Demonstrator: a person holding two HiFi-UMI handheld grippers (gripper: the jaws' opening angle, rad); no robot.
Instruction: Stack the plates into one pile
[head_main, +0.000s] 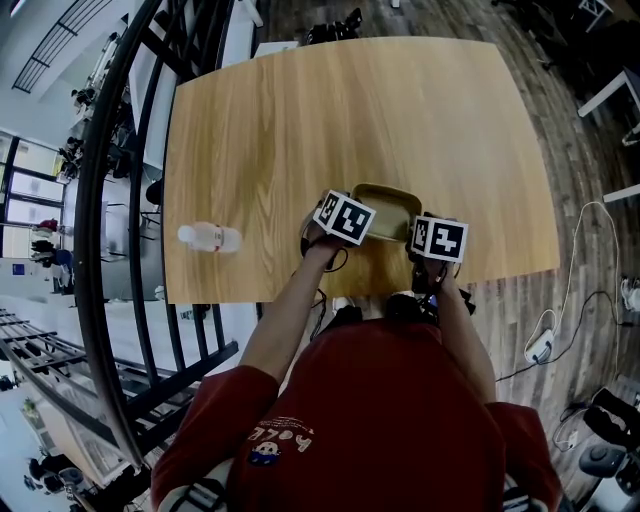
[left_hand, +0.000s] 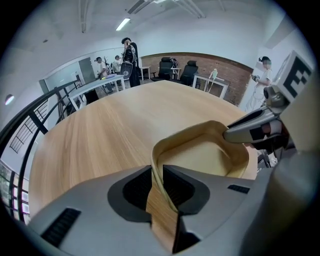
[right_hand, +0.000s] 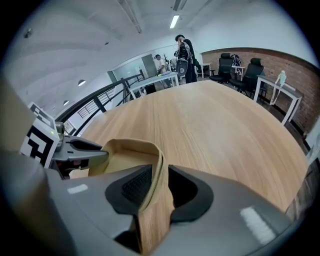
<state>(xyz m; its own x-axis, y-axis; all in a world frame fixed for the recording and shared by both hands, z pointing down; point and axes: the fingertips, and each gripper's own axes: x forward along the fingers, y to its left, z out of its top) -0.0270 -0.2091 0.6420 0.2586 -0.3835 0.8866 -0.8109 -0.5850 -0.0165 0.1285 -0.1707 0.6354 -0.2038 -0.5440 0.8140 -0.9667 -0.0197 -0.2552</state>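
Plate (head_main: 388, 200): 1 tan plate with rounded corners, low over the table's near edge between both grippers. I cannot tell whether it rests on the wood.
Left gripper (left_hand: 158, 187): its 2 jaws stand slightly parted around the plate's left rim, and I see no squeeze.
Right gripper (right_hand: 159, 187): jaws wider apart around the right rim, which leans on 1 pad.
Table (head_main: 350, 120): light wood.
Bottle (head_main: 208, 237): lying on its side, well left of the plate.
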